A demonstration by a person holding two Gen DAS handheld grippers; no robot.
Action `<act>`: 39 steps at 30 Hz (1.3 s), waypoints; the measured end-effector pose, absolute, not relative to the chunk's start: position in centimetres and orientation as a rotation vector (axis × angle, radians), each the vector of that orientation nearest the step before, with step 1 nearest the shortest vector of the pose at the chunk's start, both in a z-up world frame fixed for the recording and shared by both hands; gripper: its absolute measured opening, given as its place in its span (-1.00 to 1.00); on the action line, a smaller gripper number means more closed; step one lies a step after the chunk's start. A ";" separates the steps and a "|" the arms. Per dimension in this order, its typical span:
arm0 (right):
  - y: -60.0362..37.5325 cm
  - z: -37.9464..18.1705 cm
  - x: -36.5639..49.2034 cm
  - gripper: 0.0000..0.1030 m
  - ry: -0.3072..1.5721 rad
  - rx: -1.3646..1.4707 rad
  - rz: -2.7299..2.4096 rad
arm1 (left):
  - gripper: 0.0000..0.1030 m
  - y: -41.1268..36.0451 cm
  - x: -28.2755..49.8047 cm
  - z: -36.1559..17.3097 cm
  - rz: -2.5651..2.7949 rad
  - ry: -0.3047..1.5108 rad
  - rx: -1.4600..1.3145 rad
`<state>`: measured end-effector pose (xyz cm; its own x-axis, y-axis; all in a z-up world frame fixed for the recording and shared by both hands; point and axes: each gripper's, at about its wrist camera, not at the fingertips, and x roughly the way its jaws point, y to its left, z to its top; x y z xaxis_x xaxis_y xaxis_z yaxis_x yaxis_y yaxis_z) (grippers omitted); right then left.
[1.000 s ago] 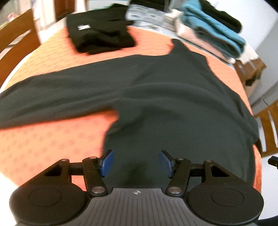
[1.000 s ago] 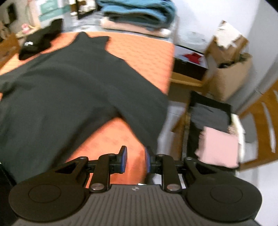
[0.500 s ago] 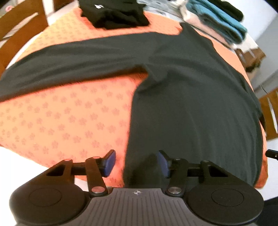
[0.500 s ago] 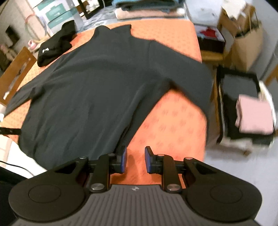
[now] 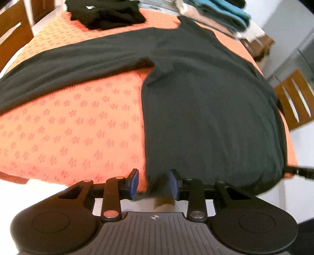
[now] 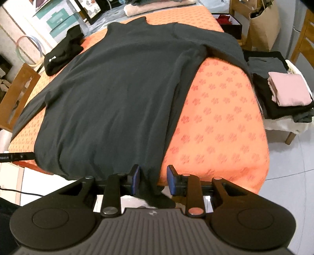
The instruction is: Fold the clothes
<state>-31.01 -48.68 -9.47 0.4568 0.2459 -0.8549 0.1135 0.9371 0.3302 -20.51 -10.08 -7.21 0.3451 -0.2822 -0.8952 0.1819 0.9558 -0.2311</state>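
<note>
Hovering at the table edge, both grippers' jaws gape around the dark sweater [image 5: 206,102] hem corners, unclamped.

My left gripper [image 5: 154,183] sits at the near edge of the orange flower-patterned tablecloth [image 5: 68,127], its blue pads spread apart on either side of the hem corner of the dark long-sleeved top [image 5: 206,102]. That top lies flat on the cloth, one sleeve stretched away to my left. At the cloth's far end lie a crumpled black garment [image 5: 106,13] and, blurred, what looks like a stack of folded blue and pink clothes [image 5: 219,15].
</note>
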 end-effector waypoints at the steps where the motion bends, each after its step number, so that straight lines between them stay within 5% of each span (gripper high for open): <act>1: -48.3 -9.7 -31.2 -0.34 1.097 0.368 0.080 | -0.30 -10.0 -20.8 -7.3 -0.310 1.183 -0.083; 16: -46.2 -11.3 -31.6 -0.34 1.087 0.380 0.025 | -0.28 -10.2 -21.4 -8.9 -0.294 1.196 -0.148; 21: -46.4 -10.7 -31.8 -0.82 1.074 0.382 0.024 | -0.90 -9.4 -21.3 -8.8 -0.262 1.201 -0.196; 33: -46.1 -1.5 -34.2 -0.85 1.033 0.265 0.067 | -0.91 -7.4 -22.7 1.3 -0.440 1.085 -0.257; 39: -45.9 -1.3 -35.1 -0.83 1.124 0.217 0.089 | -0.91 -6.9 -24.0 -0.7 -0.435 1.178 -0.171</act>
<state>-35.06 -45.87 -1.30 0.4310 0.1799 -0.8842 0.0383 0.9754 0.2172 -23.98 -6.88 -0.71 0.3118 -0.4157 -0.8544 0.2396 0.9046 -0.3526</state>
